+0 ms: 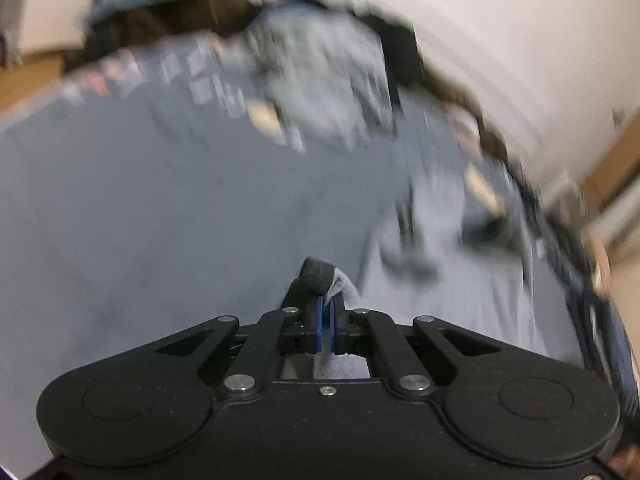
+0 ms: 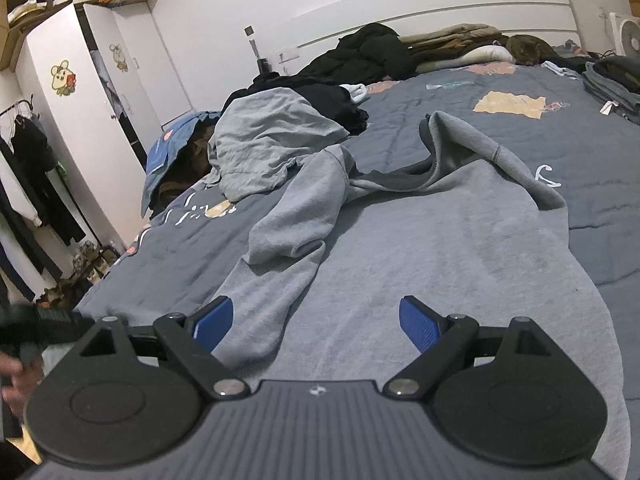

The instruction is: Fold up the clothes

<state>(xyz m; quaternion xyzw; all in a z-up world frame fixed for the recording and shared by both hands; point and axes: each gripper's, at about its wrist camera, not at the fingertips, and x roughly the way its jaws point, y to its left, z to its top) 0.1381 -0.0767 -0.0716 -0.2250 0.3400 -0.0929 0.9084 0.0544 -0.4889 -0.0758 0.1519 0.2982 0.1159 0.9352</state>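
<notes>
L tongs (image 1: 326, 300) clamped on grey hoodie (image 2: 440, 248) edge | R tongs (image 2: 316, 324) apart, hoodie under/between, no grip | step: grabbing hem | next: R needs own pinch, prob.

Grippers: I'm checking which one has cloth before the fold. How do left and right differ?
The left gripper is shut, a bit of grey cloth pinched between its fingers; the right gripper is wide open and holds nothing, above the grey sweatshirt. The left view is blurred, the right sharp. Both have blue pads on black fingers.
</notes>
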